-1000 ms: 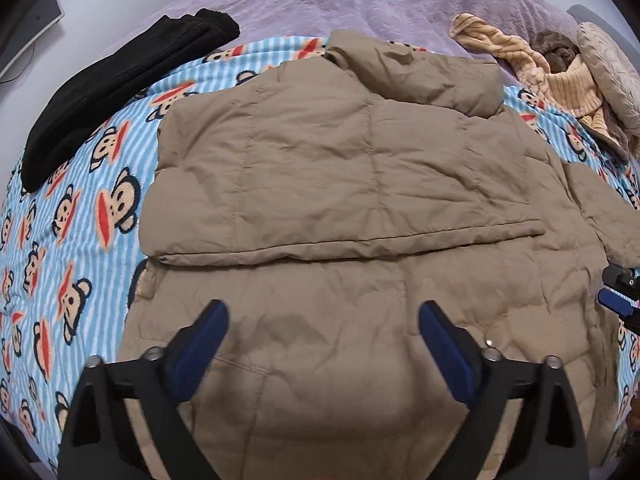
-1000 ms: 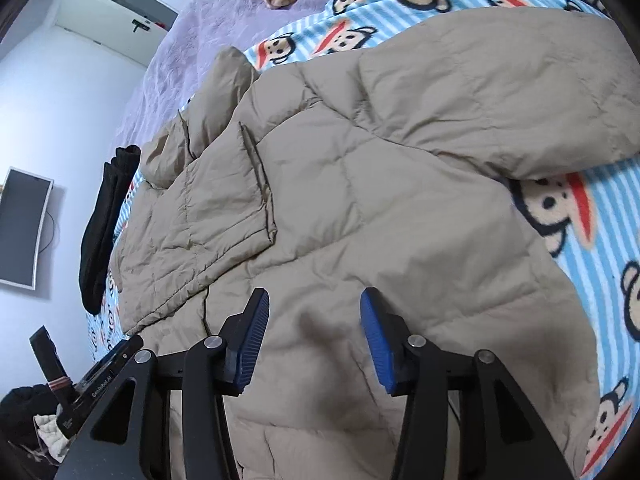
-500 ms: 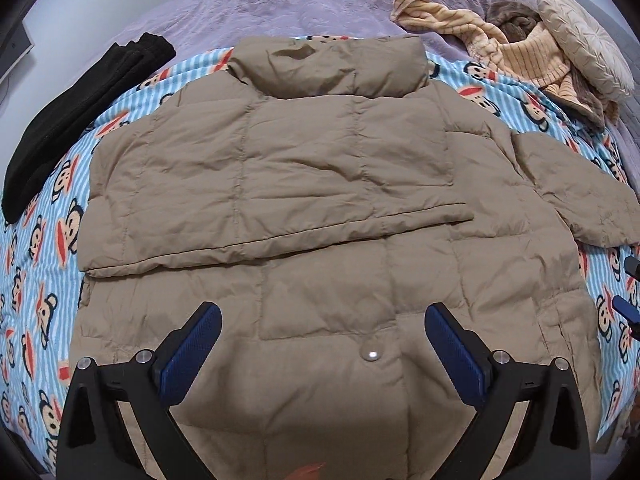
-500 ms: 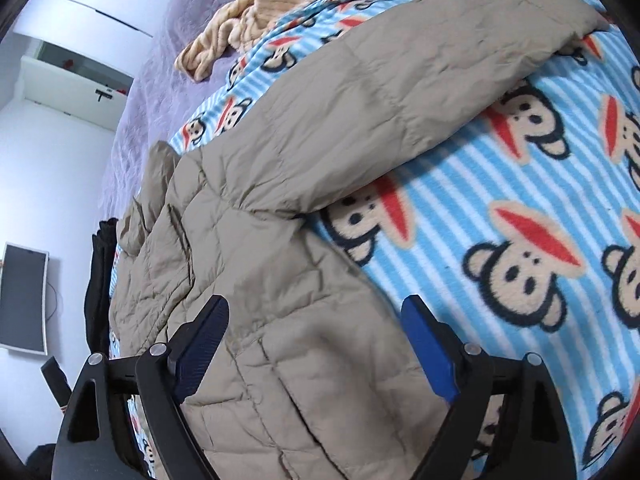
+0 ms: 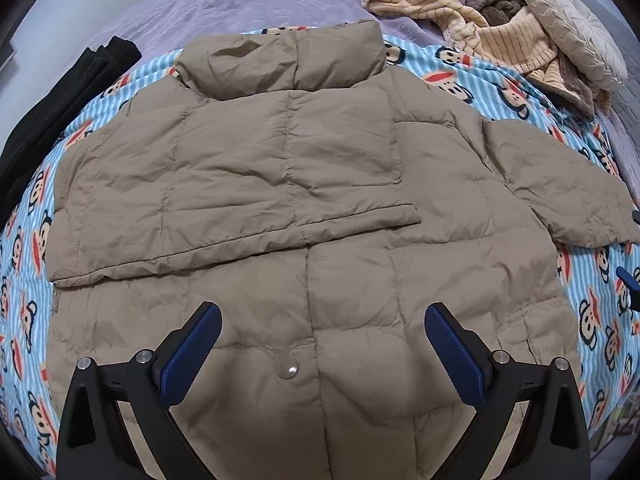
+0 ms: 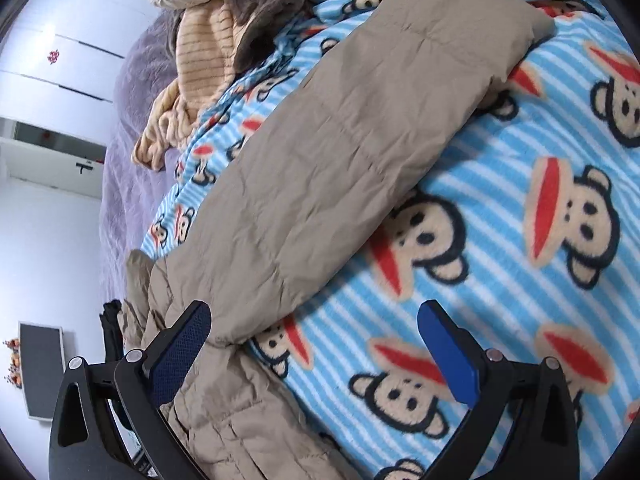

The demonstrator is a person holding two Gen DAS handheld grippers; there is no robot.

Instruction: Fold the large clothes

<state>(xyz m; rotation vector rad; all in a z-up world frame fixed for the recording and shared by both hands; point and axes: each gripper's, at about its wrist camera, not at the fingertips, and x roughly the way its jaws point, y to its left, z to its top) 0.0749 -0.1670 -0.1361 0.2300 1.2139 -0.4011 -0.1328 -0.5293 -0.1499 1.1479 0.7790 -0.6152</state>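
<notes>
Tan puffer jacket flat on monkey-print blanket on the bed, collar far, hem near and cut off below frame; one sleeve folded across the chest, other sleeve stretched out sideways. Left gripper over the hem, fingers wide apart, empty. Right gripper has just been opening, fingers wide apart, nothing between, over the sleeve's near edge and blanket.
</notes>
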